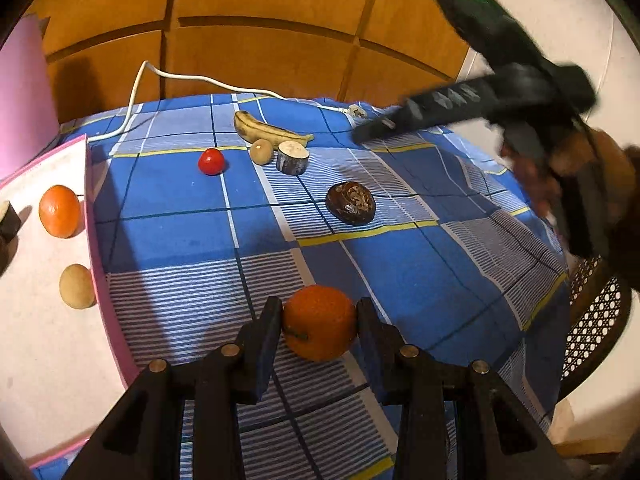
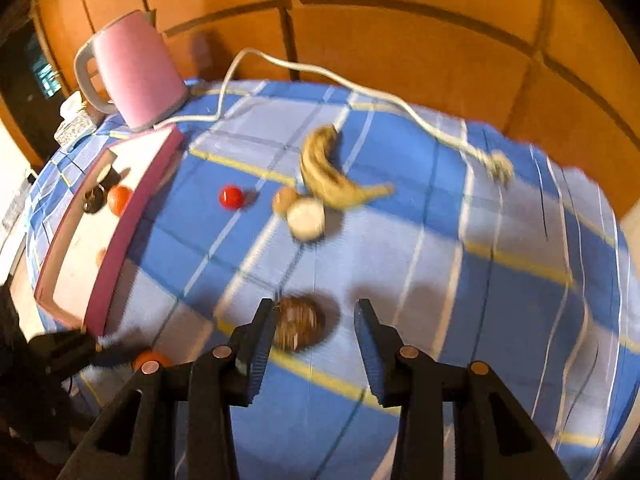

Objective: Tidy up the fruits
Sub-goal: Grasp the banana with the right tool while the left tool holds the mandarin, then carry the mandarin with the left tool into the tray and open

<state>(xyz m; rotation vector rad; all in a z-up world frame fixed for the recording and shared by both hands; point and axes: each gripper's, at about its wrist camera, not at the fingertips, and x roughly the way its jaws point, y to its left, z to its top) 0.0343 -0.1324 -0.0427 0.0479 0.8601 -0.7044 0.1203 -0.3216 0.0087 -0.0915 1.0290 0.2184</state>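
Observation:
My left gripper (image 1: 319, 312) is shut on an orange (image 1: 319, 322) just above the blue checked cloth, right of the pink-rimmed tray (image 1: 102, 272). The tray holds another orange (image 1: 59, 211), a tan round fruit (image 1: 76, 286) and a dark piece (image 1: 9, 216). On the cloth lie a dark brown fruit (image 1: 351, 203), a red tomato (image 1: 211, 161), a small tan fruit (image 1: 261, 151), a cut round piece (image 1: 293, 157) and a banana (image 1: 268, 131). My right gripper (image 2: 316, 312) is open, hovering over the brown fruit (image 2: 296, 322), which sits by its left finger.
A pink kettle (image 2: 134, 70) stands at the table's back left, its white cord (image 2: 360, 90) trailing across the cloth to a plug. Wooden panels lie behind. A cane chair (image 1: 596, 320) stands off the table's right edge. The right gripper also shows in the left wrist view (image 1: 460, 108).

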